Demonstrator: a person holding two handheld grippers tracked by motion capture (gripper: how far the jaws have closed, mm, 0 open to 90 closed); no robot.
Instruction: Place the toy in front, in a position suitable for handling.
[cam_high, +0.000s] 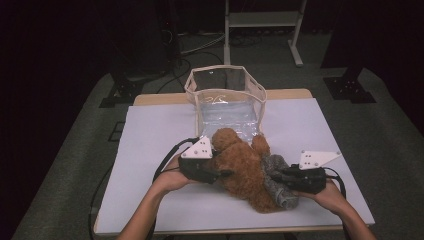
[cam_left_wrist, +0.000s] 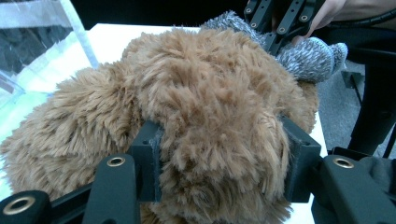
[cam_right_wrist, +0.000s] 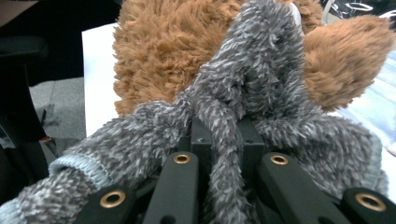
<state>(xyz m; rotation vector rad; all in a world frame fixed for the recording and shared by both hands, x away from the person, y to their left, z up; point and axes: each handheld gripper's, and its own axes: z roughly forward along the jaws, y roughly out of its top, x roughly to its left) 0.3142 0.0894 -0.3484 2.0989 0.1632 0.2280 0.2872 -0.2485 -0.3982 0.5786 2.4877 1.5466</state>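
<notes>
High view: a person seated at a white-topped desk (cam_high: 160, 130) works a brown plush toy (cam_high: 245, 167) with a claw in each hand. The toy lies near the middle of the desk, just in front of a clear plastic bag (cam_high: 227, 100) with cream trim that stands open at the far edge. A grey fuzzy garment (cam_high: 280, 182) covers the toy's lower right part, toward the person's right hand.

The left claw (cam_high: 220, 172) comes in from the toy's left side. Left gripper view: its two black jaws stand partly apart with a thick fold of brown fur between them, and the pads press into the pile on either side. The grey garment and the other claw (cam_left_wrist: 280, 23) show beyond the toy's back.

The right claw (cam_high: 277, 175) meets the grey garment at its edge. Right gripper view: the jaws stand close together, pinching a narrow strand of grey knit (cam_right_wrist: 224, 135) that runs down between them, while the rest of the garment spreads to both sides and the brown fur rises behind it.
</notes>
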